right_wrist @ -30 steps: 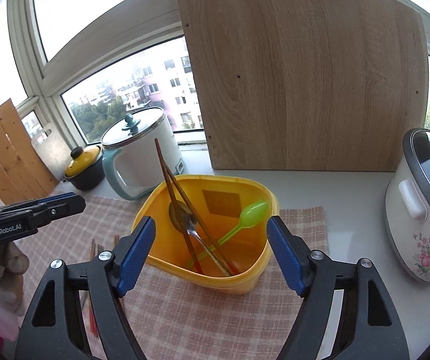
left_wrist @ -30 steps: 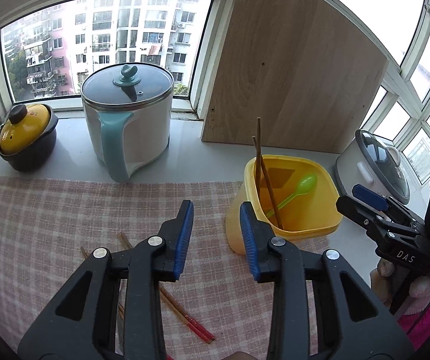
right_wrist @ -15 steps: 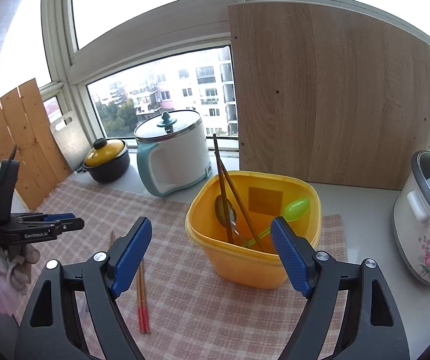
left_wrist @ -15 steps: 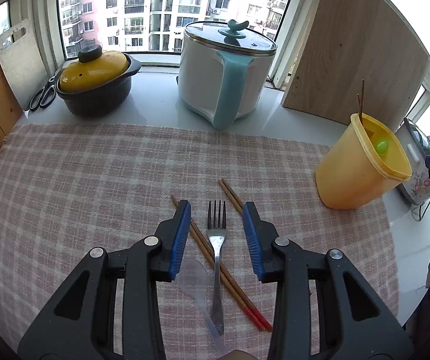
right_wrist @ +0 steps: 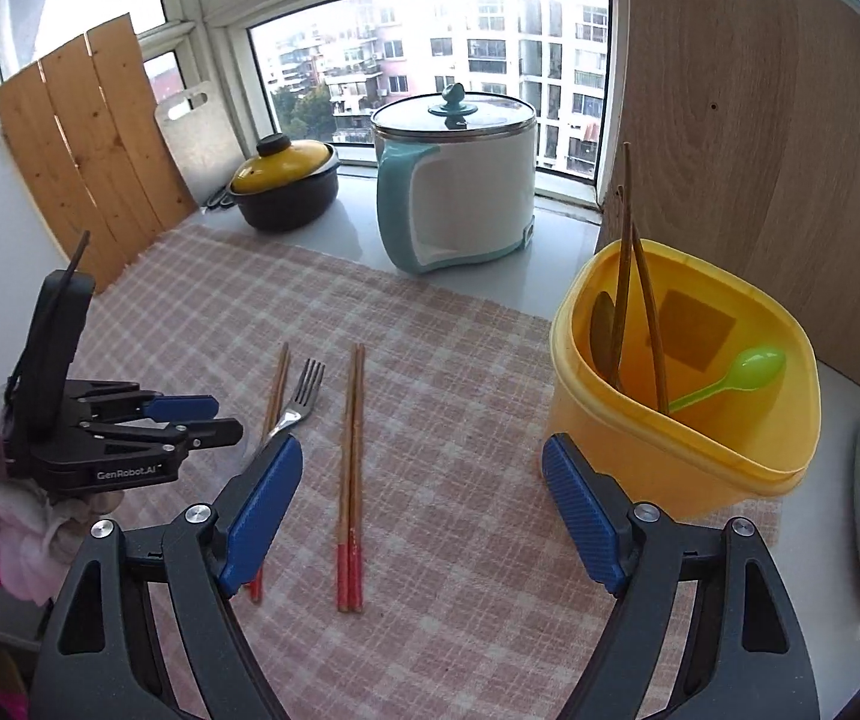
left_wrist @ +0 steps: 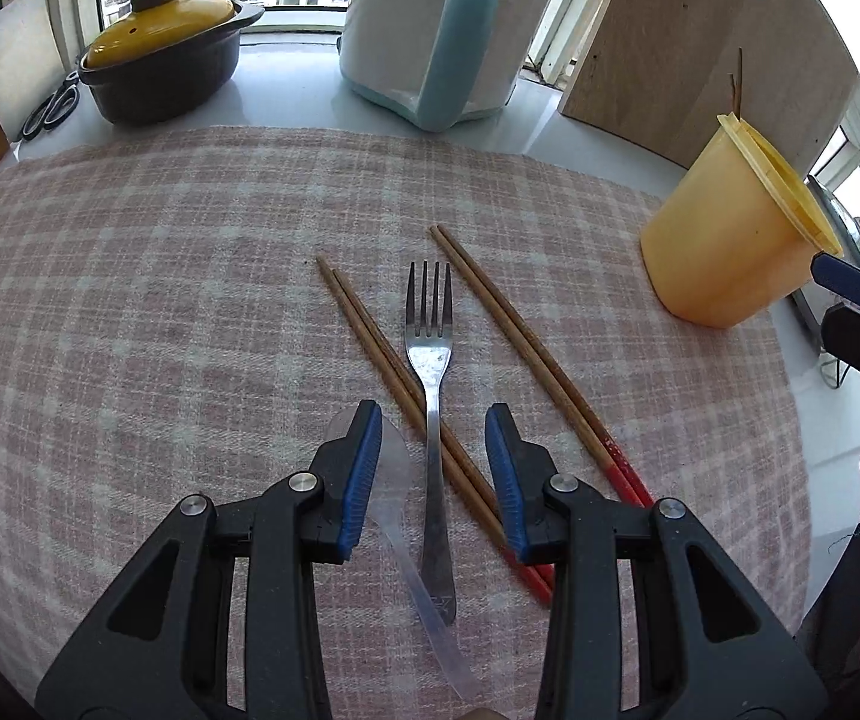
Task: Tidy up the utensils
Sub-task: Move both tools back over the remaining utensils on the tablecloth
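A pink checked cloth (left_wrist: 159,276) is covering the counter, with a white and teal electric pot (right_wrist: 460,180) and a black pot with a yellow lid (right_wrist: 285,186) standing behind it near the window. At the cloth's right end a yellow tub (right_wrist: 688,420) is sitting upright, holding 2 brown chopsticks (right_wrist: 628,276) that are leaning against its wall, a green plastic spoon (right_wrist: 736,375) and what looks like a metal spoon, partly hidden. The left gripper (left_wrist: 433,468) is hanging low over the cloth with its jaws parted and holding nothing, and the blue pads (left_wrist: 363,474) are lying on either side of a metal fork's handle. The fork (left_wrist: 433,384) is lying flat with its tines pointing toward the window, crossing over 1 pair of chopsticks (left_wrist: 381,348), while a second pair with red ends (left_wrist: 526,348) is lying just to its right, apart from it. A clear plastic spoon (left_wrist: 396,492) is lying beside the fork handle, partly under the left pad. The right gripper (right_wrist: 423,510) is hovering above the cloth, spread wide and empty, beside the tub.
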`<act>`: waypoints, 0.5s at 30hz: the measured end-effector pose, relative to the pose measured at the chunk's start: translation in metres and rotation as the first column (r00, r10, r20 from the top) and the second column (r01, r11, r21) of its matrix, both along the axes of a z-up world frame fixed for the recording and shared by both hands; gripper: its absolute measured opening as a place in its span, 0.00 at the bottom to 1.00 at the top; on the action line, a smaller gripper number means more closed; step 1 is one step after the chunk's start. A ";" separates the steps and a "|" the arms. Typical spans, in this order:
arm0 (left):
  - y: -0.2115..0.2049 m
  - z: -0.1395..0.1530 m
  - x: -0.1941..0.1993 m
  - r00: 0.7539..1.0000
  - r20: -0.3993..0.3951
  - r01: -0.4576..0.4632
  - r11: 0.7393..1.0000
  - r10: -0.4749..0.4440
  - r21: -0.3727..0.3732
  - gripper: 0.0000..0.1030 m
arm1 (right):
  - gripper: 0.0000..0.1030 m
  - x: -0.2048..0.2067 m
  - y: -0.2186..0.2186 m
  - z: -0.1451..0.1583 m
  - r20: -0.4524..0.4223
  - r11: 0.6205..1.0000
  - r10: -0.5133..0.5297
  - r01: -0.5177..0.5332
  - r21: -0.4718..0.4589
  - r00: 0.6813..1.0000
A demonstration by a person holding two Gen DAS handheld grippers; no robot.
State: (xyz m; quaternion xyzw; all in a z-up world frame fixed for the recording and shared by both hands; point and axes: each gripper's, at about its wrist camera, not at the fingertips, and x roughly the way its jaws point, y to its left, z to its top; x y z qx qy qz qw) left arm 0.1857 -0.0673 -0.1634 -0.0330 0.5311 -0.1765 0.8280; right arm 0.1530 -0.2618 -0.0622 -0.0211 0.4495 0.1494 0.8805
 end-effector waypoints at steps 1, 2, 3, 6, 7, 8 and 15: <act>-0.002 -0.002 0.000 1.000 -0.003 0.008 1.000 -0.008 0.000 0.35 | 0.80 -0.001 0.004 -0.003 -0.002 1.000 0.008 -0.008 -0.008 1.000; -0.004 -0.003 -0.001 1.000 -0.005 0.017 1.000 -0.017 0.002 0.35 | 0.80 -0.001 0.007 -0.005 -0.006 1.000 0.016 -0.016 -0.016 1.000; -0.006 -0.005 -0.002 1.000 -0.003 0.024 1.000 -0.024 0.005 0.33 | 0.80 -0.001 0.010 -0.008 -0.010 1.000 0.019 -0.020 -0.023 1.000; -0.010 -0.008 -0.002 0.999 -0.007 0.040 0.999 -0.040 0.010 0.31 | 0.80 0.000 0.017 -0.017 -0.031 0.999 0.032 -0.034 -0.034 0.999; -0.011 -0.008 -0.001 0.999 -0.004 0.042 0.999 -0.042 0.012 0.31 | 0.80 0.000 0.019 -0.020 -0.034 0.998 0.037 -0.039 -0.043 0.999; -0.011 -0.008 -0.001 0.999 0.000 0.039 0.999 -0.039 0.018 0.31 | 0.80 0.000 0.022 -0.023 -0.037 0.997 0.043 -0.045 -0.058 0.998; 0.019 -0.007 0.001 0.999 0.007 -0.046 0.998 0.046 0.045 0.31 | 0.80 -0.002 0.029 -0.035 -0.018 0.994 0.076 -0.077 -0.077 0.997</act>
